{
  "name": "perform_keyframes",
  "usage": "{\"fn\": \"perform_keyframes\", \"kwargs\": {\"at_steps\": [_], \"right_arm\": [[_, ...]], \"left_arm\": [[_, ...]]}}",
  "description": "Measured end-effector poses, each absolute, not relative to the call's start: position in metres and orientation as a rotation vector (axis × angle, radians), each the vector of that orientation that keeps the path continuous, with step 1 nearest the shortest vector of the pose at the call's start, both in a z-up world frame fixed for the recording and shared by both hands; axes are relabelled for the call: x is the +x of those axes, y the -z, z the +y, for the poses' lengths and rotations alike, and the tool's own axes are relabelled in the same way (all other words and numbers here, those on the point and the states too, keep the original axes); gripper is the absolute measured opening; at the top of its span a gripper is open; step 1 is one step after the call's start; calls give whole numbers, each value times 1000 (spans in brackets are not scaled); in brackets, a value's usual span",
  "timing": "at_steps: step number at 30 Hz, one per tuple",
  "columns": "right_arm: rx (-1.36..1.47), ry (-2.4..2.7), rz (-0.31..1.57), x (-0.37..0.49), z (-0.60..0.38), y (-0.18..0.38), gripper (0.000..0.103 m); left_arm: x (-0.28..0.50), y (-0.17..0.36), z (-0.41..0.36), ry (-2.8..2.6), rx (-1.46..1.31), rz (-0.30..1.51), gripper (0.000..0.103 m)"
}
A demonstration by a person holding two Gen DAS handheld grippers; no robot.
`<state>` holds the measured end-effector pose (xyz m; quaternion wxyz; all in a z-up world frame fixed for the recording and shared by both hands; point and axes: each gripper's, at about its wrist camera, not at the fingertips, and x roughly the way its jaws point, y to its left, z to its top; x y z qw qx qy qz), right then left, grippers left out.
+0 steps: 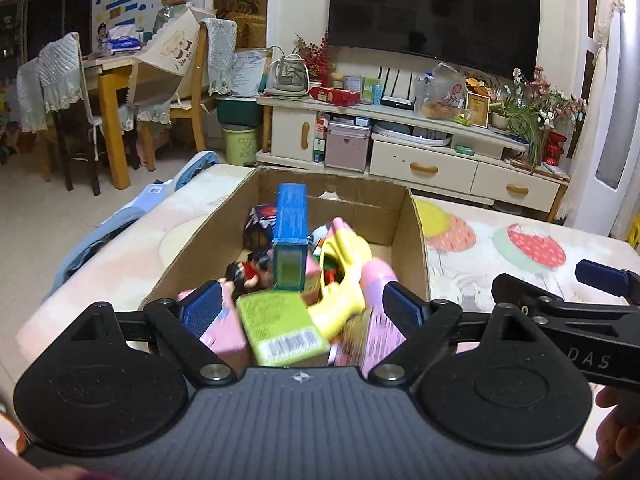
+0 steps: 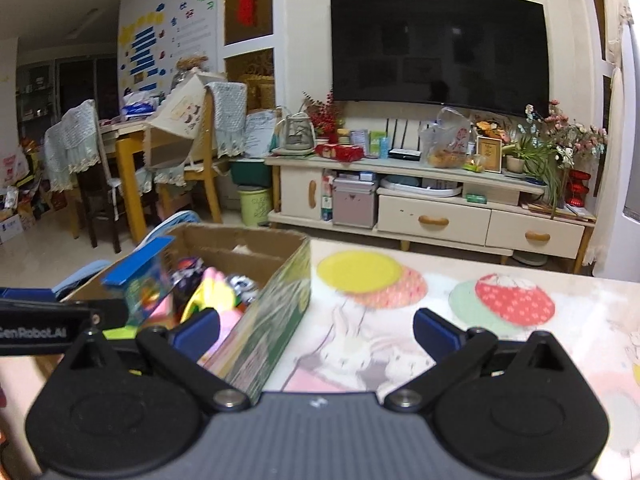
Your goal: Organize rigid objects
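Left wrist cam has the left claw spread wide over the toy-stuffed cardboard box on the cartoon-print counter facing the TV stand, and right wrist cam shows the right claw spread too, empty, box sitting left.

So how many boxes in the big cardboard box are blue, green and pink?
Blue: 1, the tall blue box.
Green: 1, the green box.
Pink: 2 that I can tell, one pink box on the left and another on the right.
Total: 4.
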<state>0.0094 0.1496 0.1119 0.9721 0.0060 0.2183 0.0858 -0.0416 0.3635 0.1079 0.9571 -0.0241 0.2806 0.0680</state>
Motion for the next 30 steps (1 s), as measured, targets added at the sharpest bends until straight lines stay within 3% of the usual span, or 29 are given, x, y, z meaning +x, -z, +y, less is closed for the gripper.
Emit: {"fn": "perform_keyframes", "kwargs": {"at_steps": [30], "right_arm": [[-61, -228, 362, -106, 177, -136, 102]], "left_arm": [[-118, -125, 352, -217, -43, 496, 103]]}}
